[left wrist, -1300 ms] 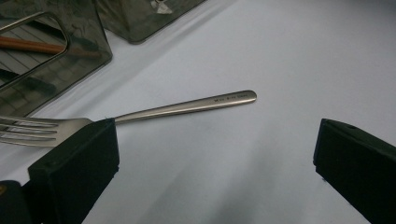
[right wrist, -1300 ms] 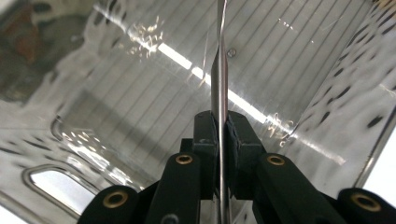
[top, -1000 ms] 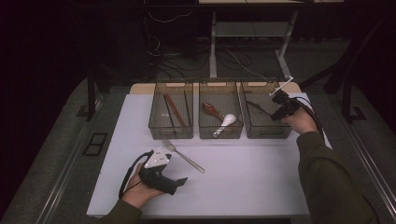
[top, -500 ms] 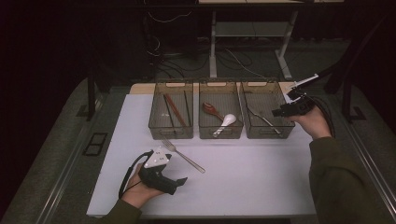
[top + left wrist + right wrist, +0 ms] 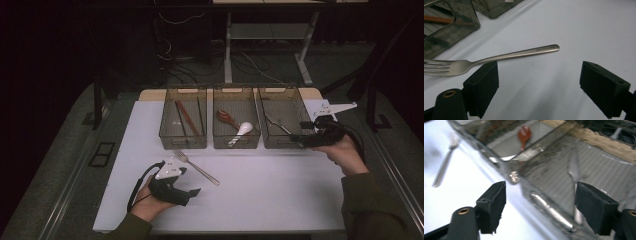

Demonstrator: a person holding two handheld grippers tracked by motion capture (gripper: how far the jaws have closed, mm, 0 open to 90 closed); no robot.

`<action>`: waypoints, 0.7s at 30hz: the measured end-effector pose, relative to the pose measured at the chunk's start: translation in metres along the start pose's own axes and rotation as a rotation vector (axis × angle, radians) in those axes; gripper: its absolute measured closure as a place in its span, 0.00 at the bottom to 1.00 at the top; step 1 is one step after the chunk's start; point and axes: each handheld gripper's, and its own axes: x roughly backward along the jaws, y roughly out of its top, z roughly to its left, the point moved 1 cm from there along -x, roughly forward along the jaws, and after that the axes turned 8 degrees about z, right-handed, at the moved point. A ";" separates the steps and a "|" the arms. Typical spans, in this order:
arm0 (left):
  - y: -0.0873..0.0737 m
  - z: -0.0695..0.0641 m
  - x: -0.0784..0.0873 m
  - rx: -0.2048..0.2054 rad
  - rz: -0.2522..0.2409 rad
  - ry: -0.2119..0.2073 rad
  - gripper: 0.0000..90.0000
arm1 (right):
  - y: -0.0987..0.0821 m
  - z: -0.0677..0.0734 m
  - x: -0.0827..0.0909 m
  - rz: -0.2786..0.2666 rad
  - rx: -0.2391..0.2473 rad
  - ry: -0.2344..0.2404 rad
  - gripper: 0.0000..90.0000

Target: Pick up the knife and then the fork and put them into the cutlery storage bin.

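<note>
- High view: left tongs point(image 5: 192, 191) lay near the surface's point(image 5: 280, 200) front-left corner, jaws released and just narrowing, beside the fork point(image 5: 196, 166).
- Left gripper view: the fork point(image 5: 499, 57) lay beyond the parted jaws, untouched.
- Right gripper view: right tongs point(image 5: 540, 206) had just spread, empty, over the right bin point(image 5: 549, 207) at the far edge.

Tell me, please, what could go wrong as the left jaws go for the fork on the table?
The fork lies flat on the white table, so the open left gripper may slide it instead of lifting it. The handle lies beyond the pads rather than between them, so closing now would likely miss. A nudged fork could bump the left bin.
</note>
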 end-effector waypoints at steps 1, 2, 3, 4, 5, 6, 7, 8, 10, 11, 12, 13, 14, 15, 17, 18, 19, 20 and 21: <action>0.000 0.000 0.000 0.003 0.002 -0.005 0.18 | -0.003 0.004 0.001 -0.006 0.002 0.012 0.27; 0.000 0.001 0.000 0.001 0.006 -0.006 0.21 | -0.006 0.009 0.001 -0.015 0.005 0.027 0.27; 0.000 0.001 -0.001 0.006 0.011 -0.009 0.24 | -0.010 0.013 0.001 -0.025 0.008 0.037 0.26; 0.000 0.001 -0.002 0.012 0.017 -0.015 0.27 | -0.014 0.017 0.001 -0.033 0.015 0.039 0.24; 0.000 0.003 -0.002 0.006 0.025 -0.018 0.31 | -0.018 0.021 0.001 -0.039 0.017 0.044 0.23; 0.000 0.003 -0.003 0.006 0.034 -0.018 0.36 | -0.022 0.025 0.000 -0.041 0.011 0.054 0.22; 0.001 0.004 -0.004 0.013 0.034 -0.016 0.40 | -0.026 0.029 -0.001 -0.049 0.013 0.059 0.22; 0.001 0.006 -0.005 0.002 0.051 -0.017 0.44 | -0.030 0.032 -0.003 -0.055 0.008 0.067 0.21; 0.004 0.008 -0.006 0.002 0.058 -0.011 0.53 | -0.038 0.041 -0.003 -0.069 0.002 0.067 0.21; 0.005 0.009 -0.007 -0.005 0.061 -0.003 0.58 | -0.042 0.044 -0.003 -0.083 0.000 0.062 0.21; 0.007 0.010 -0.007 -0.016 0.076 0.006 0.63 | -0.047 0.048 -0.003 -0.102 0.000 0.051 0.20; 0.009 0.012 -0.008 -0.025 0.087 0.018 0.68 | -0.050 0.050 -0.003 -0.112 0.000 0.045 0.20; 0.011 0.014 -0.009 -0.026 0.087 0.023 0.75 | -0.056 0.054 -0.004 -0.120 -0.013 0.041 0.20; 0.013 0.015 -0.010 -0.029 0.094 0.027 0.79 | -0.060 0.057 -0.005 -0.129 -0.020 0.040 0.20; 0.017 0.020 -0.012 -0.031 0.107 0.033 0.89 | -0.068 0.062 -0.007 -0.137 -0.016 0.038 0.18; 0.018 0.021 -0.013 -0.033 0.109 0.033 0.94 | -0.073 0.067 -0.009 -0.144 -0.016 0.027 0.18; 0.021 0.023 -0.013 -0.035 0.119 0.034 0.97 | -0.075 0.069 -0.010 -0.150 -0.016 0.034 0.18; 0.022 0.024 -0.014 -0.037 0.122 0.036 0.99 | -0.079 0.073 -0.011 -0.151 -0.011 0.048 0.18; 0.024 0.025 -0.015 -0.041 0.127 0.039 0.99 | -0.082 0.075 -0.012 -0.154 -0.008 0.049 0.18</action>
